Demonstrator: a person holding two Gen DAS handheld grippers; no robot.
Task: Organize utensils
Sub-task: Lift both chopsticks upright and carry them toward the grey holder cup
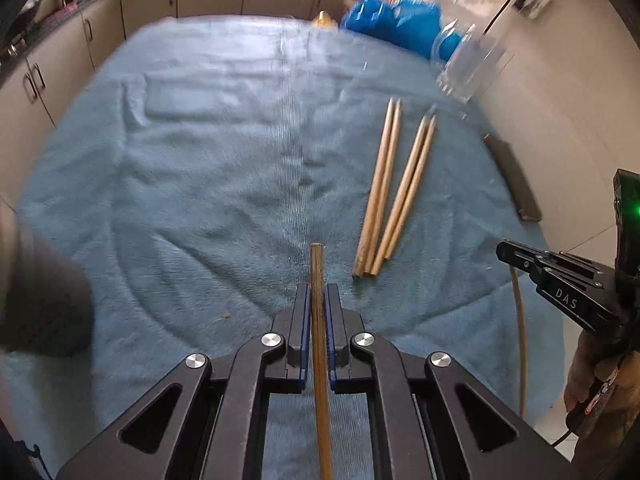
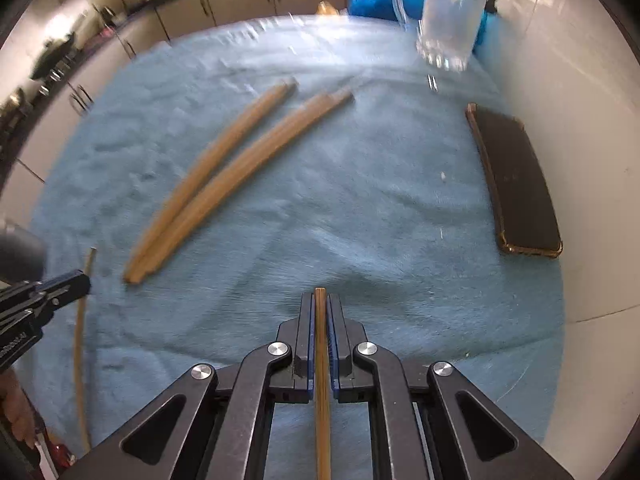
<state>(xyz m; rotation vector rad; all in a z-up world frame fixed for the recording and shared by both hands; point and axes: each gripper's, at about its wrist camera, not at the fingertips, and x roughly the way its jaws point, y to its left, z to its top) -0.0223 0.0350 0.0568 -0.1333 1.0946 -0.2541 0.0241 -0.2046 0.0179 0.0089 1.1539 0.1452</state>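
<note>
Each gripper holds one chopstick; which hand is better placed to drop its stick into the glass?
Probably the right gripper: the glass stands on its side of the towel, while the left gripper sits farther across.

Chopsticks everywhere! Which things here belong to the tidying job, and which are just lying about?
Part of the job:
- chopstick clamped in the left gripper
- chopstick clamped in the right gripper
- four loose chopsticks on the towel
- clear glass, probably their holder

Just lying about:
- dark phone
- blue bag
</note>
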